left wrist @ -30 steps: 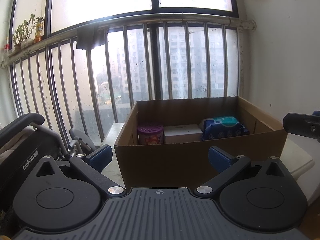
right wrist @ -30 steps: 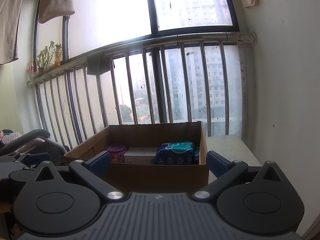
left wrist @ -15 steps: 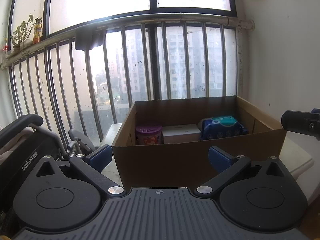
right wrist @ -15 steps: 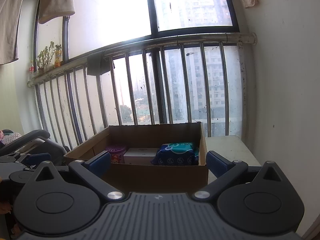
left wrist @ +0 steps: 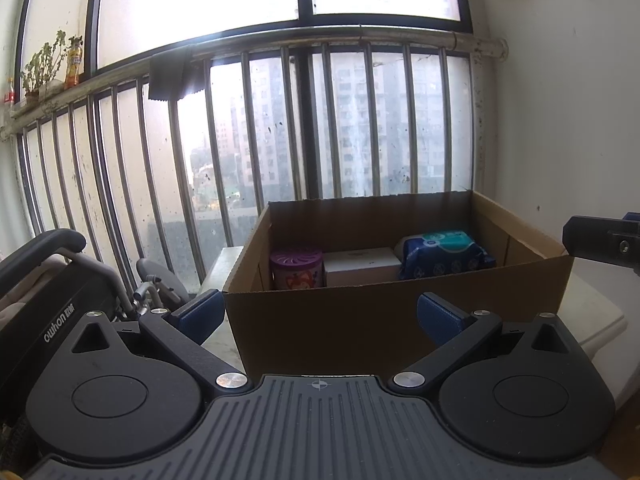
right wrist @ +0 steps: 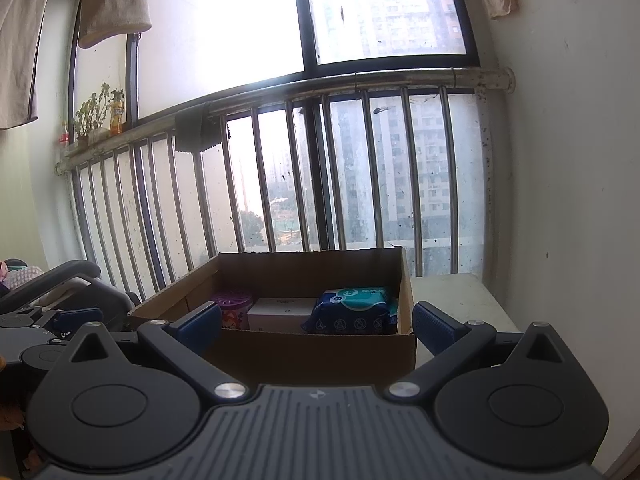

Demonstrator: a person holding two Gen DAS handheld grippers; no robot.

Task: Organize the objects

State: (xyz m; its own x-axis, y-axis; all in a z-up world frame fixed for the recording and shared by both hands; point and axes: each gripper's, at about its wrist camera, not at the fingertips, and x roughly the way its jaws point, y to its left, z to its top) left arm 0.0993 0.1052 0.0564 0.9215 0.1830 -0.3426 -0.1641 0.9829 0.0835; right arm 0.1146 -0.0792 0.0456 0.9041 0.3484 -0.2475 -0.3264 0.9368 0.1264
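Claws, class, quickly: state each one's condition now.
Left claw: open, holding nothing.
Right claw: open, holding nothing.

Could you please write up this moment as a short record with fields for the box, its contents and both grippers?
container: open cardboard box beside the window railing
contents, left to right: purple round canister, white box, blue wipes pack
left gripper: open, empty, facing the box
right gripper: open, empty, facing the box
beside box: folded wheelchair
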